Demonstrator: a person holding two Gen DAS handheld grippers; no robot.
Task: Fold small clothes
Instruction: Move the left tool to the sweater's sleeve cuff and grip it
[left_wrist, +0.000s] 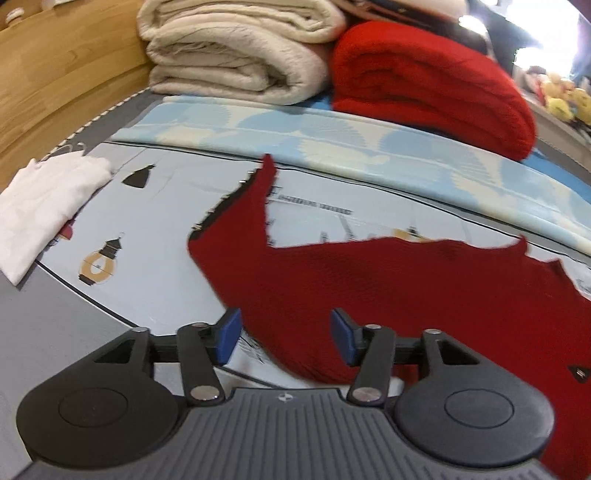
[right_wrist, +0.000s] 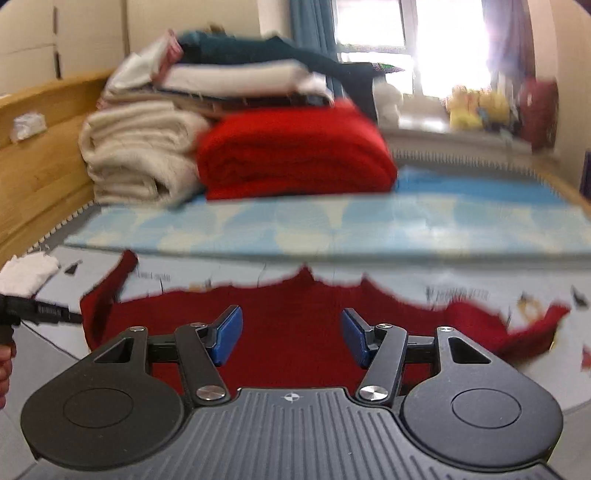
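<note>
A small dark red knit garment (left_wrist: 388, 288) lies spread on the pale printed bed sheet (left_wrist: 155, 229), one sleeve pointing away at its left. It also shows in the right wrist view (right_wrist: 288, 325), spread across the frame. My left gripper (left_wrist: 286, 341) is open, over the garment's near left edge, holding nothing. My right gripper (right_wrist: 291, 338) is open, low over the garment's middle, holding nothing. The left gripper's black tip shows at the left of the right wrist view (right_wrist: 40, 314). A folded white garment (left_wrist: 44, 206) lies at the far left of the sheet.
A folded cream blanket (left_wrist: 236, 48) and a folded red blanket (left_wrist: 436, 88) are stacked at the head of the bed. A light blue patterned pad (left_wrist: 332, 140) lies in front of them. A wooden bed frame (left_wrist: 55, 74) runs along the left. A window sill with toys (right_wrist: 480, 107) is behind.
</note>
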